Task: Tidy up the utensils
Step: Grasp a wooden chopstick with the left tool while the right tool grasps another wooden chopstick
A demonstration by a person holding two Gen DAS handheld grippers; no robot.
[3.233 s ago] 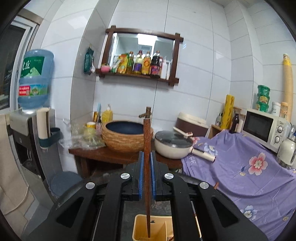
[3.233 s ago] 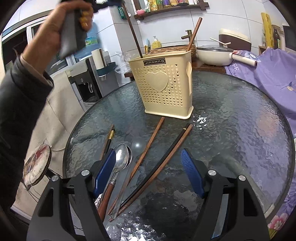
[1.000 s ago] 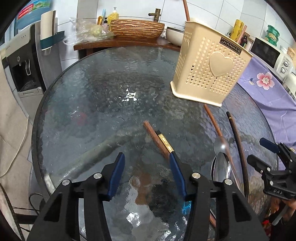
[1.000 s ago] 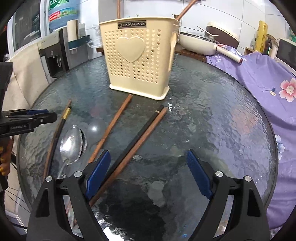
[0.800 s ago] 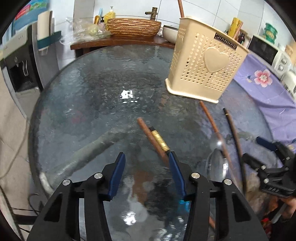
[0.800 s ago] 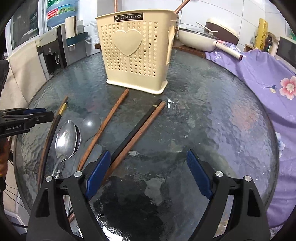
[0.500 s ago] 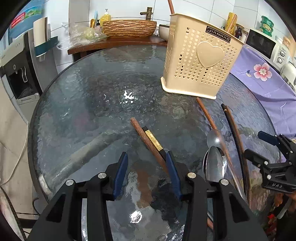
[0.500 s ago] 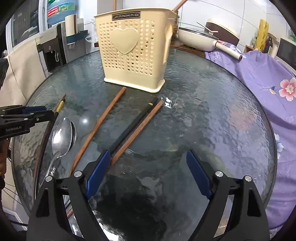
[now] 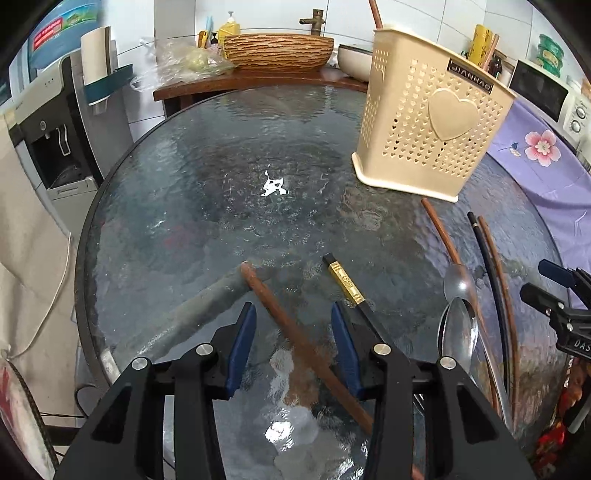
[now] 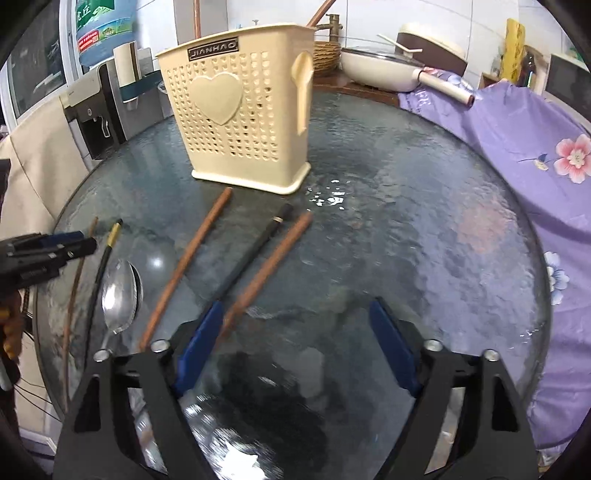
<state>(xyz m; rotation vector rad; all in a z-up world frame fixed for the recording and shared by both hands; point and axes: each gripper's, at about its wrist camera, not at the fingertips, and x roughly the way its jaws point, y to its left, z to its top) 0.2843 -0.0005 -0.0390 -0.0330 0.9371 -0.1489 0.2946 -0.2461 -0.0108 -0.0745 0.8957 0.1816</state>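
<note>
A home kitchen: white tiled walls (image 9: 424, 14), a white microwave oven (image 9: 546, 96) at two o'clock, a grey water dispenser (image 9: 55, 122) at ten.

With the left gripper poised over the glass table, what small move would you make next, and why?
Probably lower the left gripper a little and close its fingers on the reddish-brown chopstick. That chopstick lies flat on the glass table, running between the open blue fingers, which do not touch it yet. The black gold-banded chopstick lies just outside the right-hand finger, so a straight descent should take only one.
</note>
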